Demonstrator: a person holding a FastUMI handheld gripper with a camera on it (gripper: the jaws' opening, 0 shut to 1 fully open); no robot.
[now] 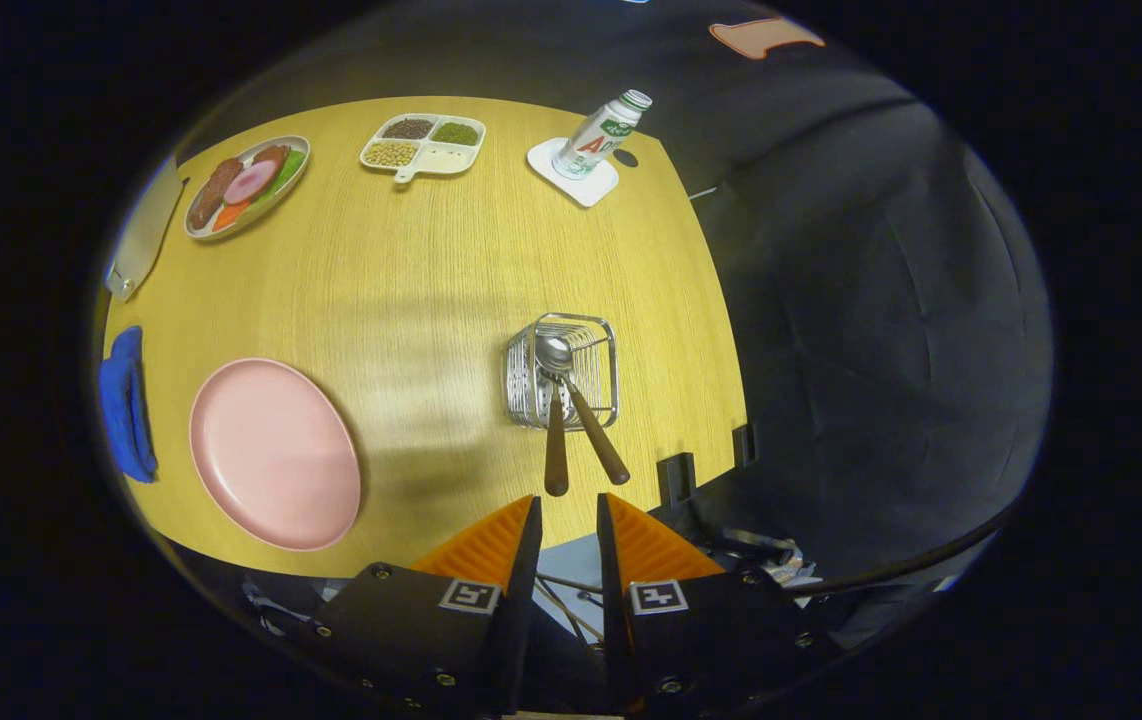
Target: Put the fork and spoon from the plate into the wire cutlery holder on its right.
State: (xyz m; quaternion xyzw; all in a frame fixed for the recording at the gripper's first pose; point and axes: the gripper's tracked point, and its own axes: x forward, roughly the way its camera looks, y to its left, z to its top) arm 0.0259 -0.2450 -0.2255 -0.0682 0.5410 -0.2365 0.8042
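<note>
The wire cutlery holder (563,370) stands on the wooden table just beyond my fingers. Inside it sit the spoon (553,355), bowl down in the basket, and a second wooden-handled utensil, the fork (595,440); both brown handles stick out toward me. The pink plate (274,452) lies to the left of the holder with nothing on it. My gripper (568,515) hovers above the table's near edge, a short way back from the handle ends, its fingers a narrow gap apart with nothing between them.
At the far side of the table (411,300) are a plate of food (246,186), a divided tray of beans (423,145) and a bottle (599,134) on a white coaster. A blue cloth (126,405) lies left of the pink plate. The table's right edge drops off past the holder.
</note>
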